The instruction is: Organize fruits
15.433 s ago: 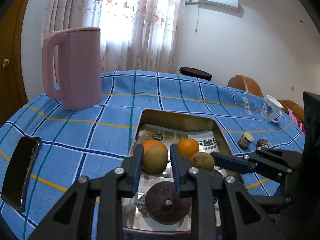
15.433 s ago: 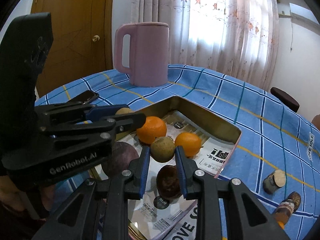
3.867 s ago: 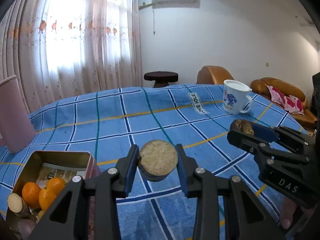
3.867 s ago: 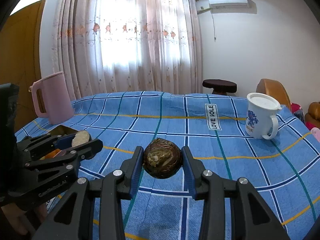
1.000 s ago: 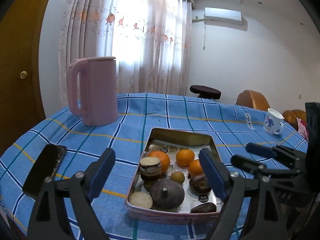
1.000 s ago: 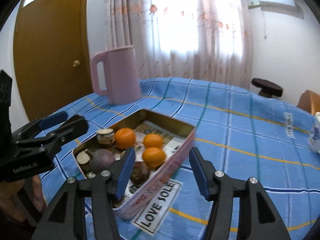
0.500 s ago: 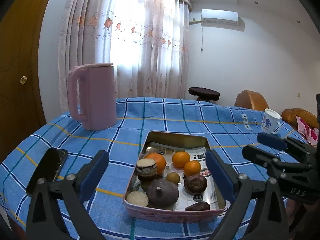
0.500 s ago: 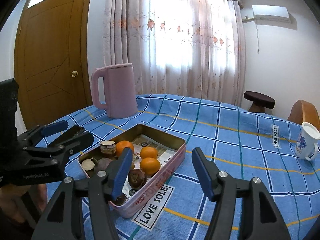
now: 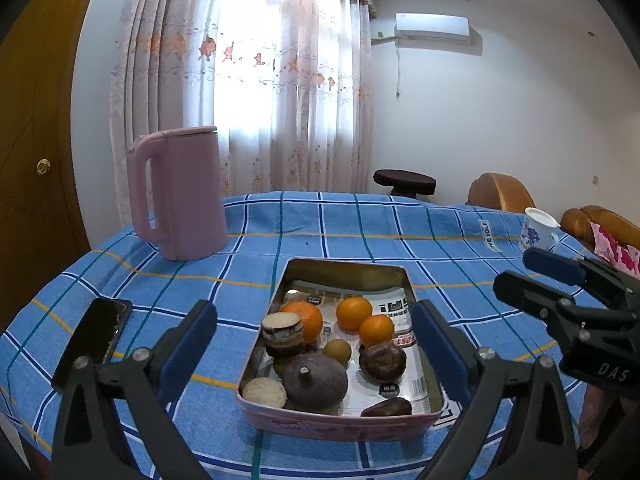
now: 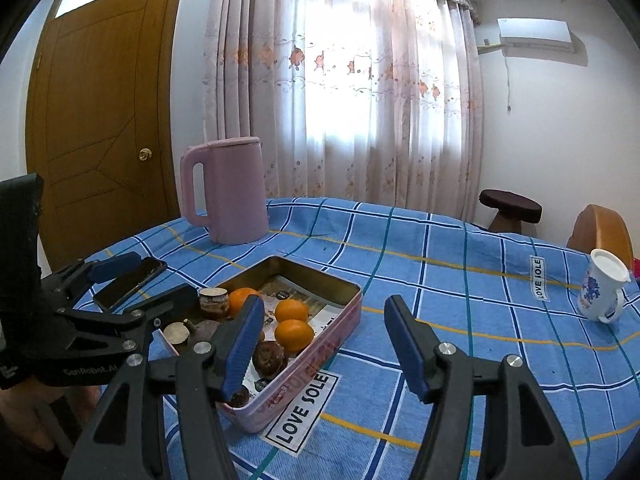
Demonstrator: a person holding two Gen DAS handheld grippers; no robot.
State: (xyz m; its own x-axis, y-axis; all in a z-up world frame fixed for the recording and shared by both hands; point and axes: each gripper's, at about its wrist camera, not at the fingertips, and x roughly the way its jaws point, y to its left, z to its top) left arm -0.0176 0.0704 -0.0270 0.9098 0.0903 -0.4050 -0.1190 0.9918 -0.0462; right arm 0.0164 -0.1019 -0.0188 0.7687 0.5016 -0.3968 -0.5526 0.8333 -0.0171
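A pink metal tin [image 9: 336, 424] [image 10: 320, 354] lined with newspaper sits on the blue checked tablecloth. It holds three oranges [image 9: 352, 312] [image 10: 294, 334], a purple mangosteen [image 9: 314, 376], a dark brown round fruit [image 9: 382, 360] [image 10: 270, 358], cut root pieces [image 9: 282, 332] and a small yellow-green fruit [image 9: 337, 350]. My left gripper [image 9: 314, 328] is wide open and empty, held back above the tin's near end. My right gripper [image 10: 324, 336] is wide open and empty, above the tin's right side.
A pink kettle [image 9: 180, 192] [image 10: 226, 190] stands at the back left. A black phone [image 9: 94, 340] [image 10: 130, 276] lies left of the tin. A white and blue mug [image 9: 536, 232] [image 10: 604, 290] stands at the far right. Chairs and a stool are beyond the table.
Both grippers let go of their fruit into the tin earlier. Over the last second both have drawn back and up from the tin, jaws wide open.
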